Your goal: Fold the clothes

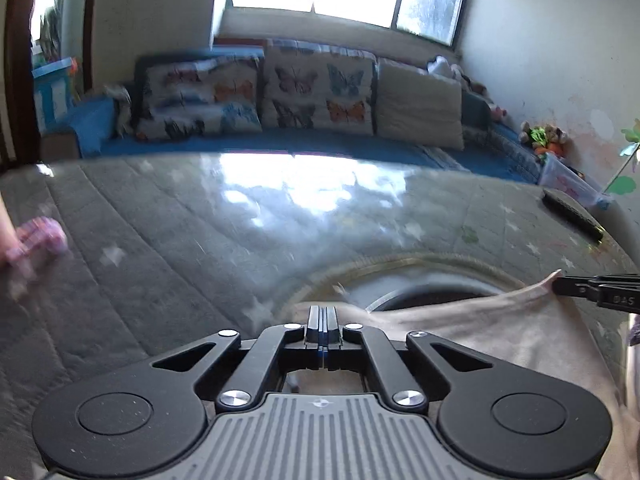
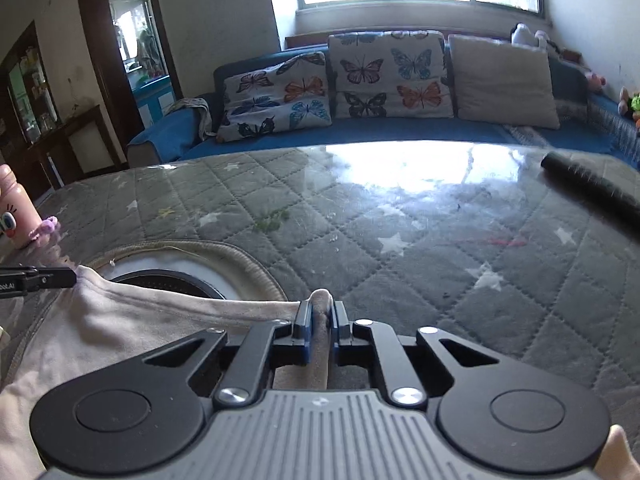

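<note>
— How many things on the surface [image 2: 440, 240]?
— One pale pink garment [image 2: 132, 320], one dark roll [image 2: 588, 186] at two o'clock, one pink bottle [image 2: 16, 208] at nine.
— And your hand-held grippers?
— Two. My right hand-held gripper [image 2: 321, 312] is nearly closed, pinching a garment fold. My left hand-held gripper [image 1: 323, 318], fingers together, clamps the other edge.

We see a table [image 2: 420, 240] under grey quilted, star-printed cover. On it lie a pale garment [image 2: 132, 320], a black remote [image 2: 592, 188] and a pink bottle [image 2: 14, 212].
</note>
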Demonstrator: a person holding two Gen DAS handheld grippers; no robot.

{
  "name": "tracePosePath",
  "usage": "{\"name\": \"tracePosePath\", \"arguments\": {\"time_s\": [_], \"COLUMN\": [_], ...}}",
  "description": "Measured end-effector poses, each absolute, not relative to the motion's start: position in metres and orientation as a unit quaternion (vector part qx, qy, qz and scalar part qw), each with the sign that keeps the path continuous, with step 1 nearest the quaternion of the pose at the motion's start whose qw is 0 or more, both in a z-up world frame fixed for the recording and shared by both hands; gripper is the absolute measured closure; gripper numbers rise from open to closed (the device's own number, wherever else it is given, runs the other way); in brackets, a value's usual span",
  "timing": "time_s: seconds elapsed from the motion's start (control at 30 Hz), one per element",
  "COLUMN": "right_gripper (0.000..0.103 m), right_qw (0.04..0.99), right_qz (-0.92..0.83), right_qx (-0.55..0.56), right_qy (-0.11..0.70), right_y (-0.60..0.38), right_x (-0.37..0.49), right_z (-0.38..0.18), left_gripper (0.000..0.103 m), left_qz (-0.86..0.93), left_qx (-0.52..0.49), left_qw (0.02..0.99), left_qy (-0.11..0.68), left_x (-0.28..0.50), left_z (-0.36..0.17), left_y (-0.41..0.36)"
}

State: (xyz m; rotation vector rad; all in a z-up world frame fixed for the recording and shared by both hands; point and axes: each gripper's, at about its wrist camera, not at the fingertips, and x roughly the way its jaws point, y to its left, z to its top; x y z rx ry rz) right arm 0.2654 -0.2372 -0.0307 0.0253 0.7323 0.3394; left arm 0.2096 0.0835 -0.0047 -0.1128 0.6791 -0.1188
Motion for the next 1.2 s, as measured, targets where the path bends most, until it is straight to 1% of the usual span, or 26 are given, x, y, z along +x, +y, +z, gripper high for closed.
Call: {"name": "tracePosePath", "arguments": {"time_s": [0.1,0.17,0.23,0.33,0.37,0.4,0.43,0.47,0.57,0.63,0.67,0.7,0.73,0.77,0.83,0.9,0.97,1.03,1.07,1.13,1.2], "right_gripper": [0.097,0.097,0.097,0.097,0.096,0.096,0.095,0.094,0.085,0.083,0.082,0.082,0.078,0.069,0.062,0.06,0.051,0.05,0.046,0.04,0.038], "right_qw": [0.931,0.932,0.93,0.927,0.926,0.926,0.926,0.925,0.925,0.925,0.924,0.924,0.923,0.923,0.921,0.918,0.915,0.91,0.908,0.902,0.895], "right_qz": [0.161,0.156,0.152,0.146,0.145,0.144,0.144,0.143,0.141,0.142,0.144,0.148,0.151,0.154,0.164,0.177,0.189,0.205,0.215,0.232,0.251], "right_qx": [0.013,0.011,0.008,0.004,0.003,0.003,0.002,0.002,-0.01,-0.018,-0.021,-0.023,-0.025,-0.027,-0.034,-0.042,-0.048,-0.059,-0.064,-0.072,-0.081], "right_qy": [0.327,0.328,0.336,0.346,0.348,0.349,0.35,0.351,0.353,0.353,0.353,0.353,0.353,0.353,0.353,0.353,0.354,0.354,0.355,0.357,0.359], "right_y": [-0.239,-0.238,-0.237,-0.236,-0.236,-0.236,-0.236,-0.236,-0.236,-0.235,-0.234,-0.234,-0.233,-0.233,-0.23,-0.226,-0.222,-0.214,-0.209,-0.201,-0.191], "right_x": [0.258,0.26,0.263,0.268,0.268,0.268,0.268,0.269,0.27,0.269,0.267,0.264,0.261,0.259,0.25,0.239,0.231,0.215,0.207,0.191,0.175], "right_z": [-0.021,-0.022,-0.026,-0.032,-0.034,-0.035,-0.035,-0.035,-0.034,-0.031,-0.029,-0.027,-0.025,-0.023,-0.018,-0.013,-0.01,-0.005,-0.003,-0.002,-0.002], "left_gripper": [0.103,0.103,0.103,0.099,0.095,0.086,0.081,0.081,0.081,0.079,0.073,0.064,0.059,0.052,0.05,0.045,0.044,0.038,0.033,0.03,0.025], "left_qz": [-0.05,-0.049,-0.052,-0.053,-0.053,-0.054,-0.052,-0.052,-0.043,-0.038,-0.037,-0.034,-0.03,-0.026,-0.015,0.001,0.017,0.034,0.042,0.056,0.063], "left_qx": [-0.049,-0.045,-0.053,-0.056,-0.054,-0.053,-0.05,-0.045,-0.033,-0.039,-0.043,-0.04,-0.038,-0.036,-0.035,-0.036,-0.038,-0.041,-0.042,-0.036,-0.028], "left_qw": [0.95,0.95,0.943,0.939,0.938,0.938,0.937,0.936,0.934,0.933,0.933,0.935,0.937,0.939,0.941,0.941,0.941,0.94,0.94,0.939,0.939], "left_qy": [0.303,0.305,0.325,0.336,0.338,0.34,0.343,0.345,0.353,0.355,0.354,0.35,0.346,0.342,0.337,0.337,0.336,0.336,0.336,0.337,0.337], "left_x": [0.203,0.206,0.212,0.213,0.213,0.214,0.215,0.216,0.218,0.216,0.213,0.208,0.203,0.198,0.187,0.175,0.161,0.145,0.136,0.118,0.101], "left_z": [0.007,0.008,0.004,-0.002,-0.003,-0.004,-0.007,-0.008,-0.013,-0.011,-0.009,-0.005,-0.002,0.002,0.009,0.014,0.018,0.02,0.021,0.021,0.02], "left_y": [0.086,0.087,0.089,0.089,0.088,0.087,0.085,0.083,0.079,0.083,0.086,0.089,0.092,0.095,0.104,0.114,0.125,0.136,0.14,0.145,0.147]}}
